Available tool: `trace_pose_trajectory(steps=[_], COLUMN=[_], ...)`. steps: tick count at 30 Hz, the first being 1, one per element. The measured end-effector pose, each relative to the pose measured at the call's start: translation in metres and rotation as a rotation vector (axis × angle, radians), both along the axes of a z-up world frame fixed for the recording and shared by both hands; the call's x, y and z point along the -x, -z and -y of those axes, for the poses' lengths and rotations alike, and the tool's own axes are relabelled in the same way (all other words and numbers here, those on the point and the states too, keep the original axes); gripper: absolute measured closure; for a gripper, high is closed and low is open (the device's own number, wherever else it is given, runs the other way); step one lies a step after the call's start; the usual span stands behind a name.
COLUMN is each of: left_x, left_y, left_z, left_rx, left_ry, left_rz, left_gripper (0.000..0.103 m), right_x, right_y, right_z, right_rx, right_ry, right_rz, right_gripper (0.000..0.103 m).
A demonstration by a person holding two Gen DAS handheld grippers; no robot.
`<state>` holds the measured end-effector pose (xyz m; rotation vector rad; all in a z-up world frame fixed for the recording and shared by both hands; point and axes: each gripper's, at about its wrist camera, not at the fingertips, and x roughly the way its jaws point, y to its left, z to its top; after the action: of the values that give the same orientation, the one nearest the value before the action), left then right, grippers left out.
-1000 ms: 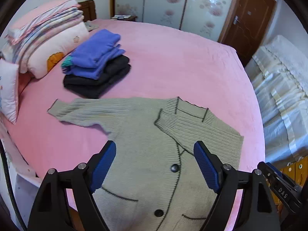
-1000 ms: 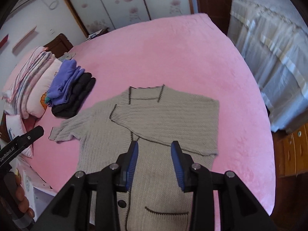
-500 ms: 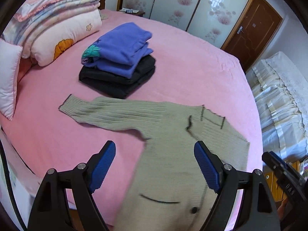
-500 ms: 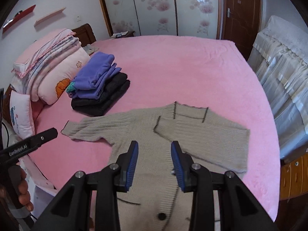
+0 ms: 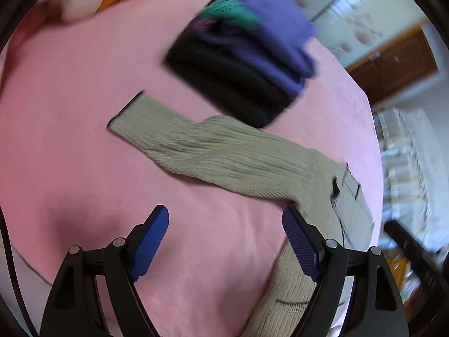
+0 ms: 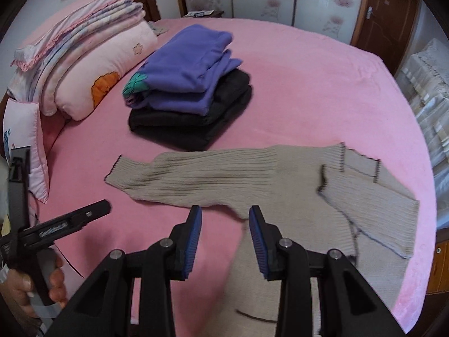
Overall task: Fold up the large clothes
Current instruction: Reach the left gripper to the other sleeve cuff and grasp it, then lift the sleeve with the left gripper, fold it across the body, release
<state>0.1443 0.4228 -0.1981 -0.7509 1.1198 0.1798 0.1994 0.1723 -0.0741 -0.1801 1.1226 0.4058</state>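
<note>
A beige knit cardigan (image 6: 294, 185) with dark trim lies flat on the pink bed (image 6: 322, 90). Its right sleeve is folded across the chest; its left sleeve (image 5: 202, 146) stretches out to the left, cuff (image 5: 126, 112) flat on the bed. My left gripper (image 5: 224, 236) is open and empty, low over bare bed just in front of that sleeve. It also shows from the side in the right wrist view (image 6: 84, 213). My right gripper (image 6: 225, 224) is open and empty above the sleeve's underarm.
A folded stack, purple garment (image 6: 190, 67) on black garment (image 6: 193, 123), lies just behind the sleeve. Pillows and folded quilts (image 6: 84, 53) sit at the bed's left head end. Wardrobe doors, a brown door (image 6: 384, 14) and a covered sofa (image 6: 426, 90) stand beyond.
Both grippers have moved left and lower toward the outstretched sleeve. The left gripper now sits close over the bed by the sleeve; the cardigan has not moved.
</note>
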Motion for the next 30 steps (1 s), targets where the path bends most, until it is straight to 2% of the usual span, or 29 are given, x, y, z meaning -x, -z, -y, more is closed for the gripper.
trace_pose_trajectory(steps=[7, 11, 15, 18, 19, 20, 22, 25, 30], left_x=[-0.026, -0.036, -0.045, -0.051, -0.052, -0.056, -0.068, -0.077, -0.084], left_y=[0.082, 0.128, 0.159, 0.167, 0.167, 0.167, 0.17, 0.16, 0.116], left_z=[-0.064, -0.083, -0.092, -0.093, -0.093, -0.092, -0.095, -0.094, -0.074], left_rx=[0.144, 0.212, 0.236, 0.236, 0.234, 0.229, 0.224, 0.192, 0.132], left_ry=[-0.183, -0.278, -0.327, -0.343, -0.341, -0.328, -0.275, -0.265, -0.213], left_rz=[-0.04, -0.066, -0.09, -0.067, -0.06, -0.049, -0.047, -0.037, 0.03], left_gripper=[0.027, 0.03, 0.032, 0.032, 0.035, 0.06, 0.091, 0.092, 0.093], right_x=[-0.002, -0.011, -0.021, -0.025, -0.026, -0.028, -0.029, -0.032, -0.034], right_y=[0.045, 0.062, 0.075, 0.084, 0.087, 0.091, 0.095, 0.098, 0.092], right_z=[-0.066, -0.081, -0.081, -0.076, -0.074, -0.072, -0.069, -0.064, -0.051], right_rx=[0.069, 0.08, 0.08, 0.073, 0.071, 0.071, 0.071, 0.062, 0.054], right_ry=[-0.131, -0.137, -0.119, -0.096, -0.087, -0.081, -0.064, -0.044, -0.03], right_rz=[-0.055, -0.067, -0.085, -0.112, -0.125, -0.133, -0.148, -0.165, -0.151], right_gripper=[0.068, 0.068, 0.069, 0.069, 0.069, 0.069, 0.069, 0.069, 0.069])
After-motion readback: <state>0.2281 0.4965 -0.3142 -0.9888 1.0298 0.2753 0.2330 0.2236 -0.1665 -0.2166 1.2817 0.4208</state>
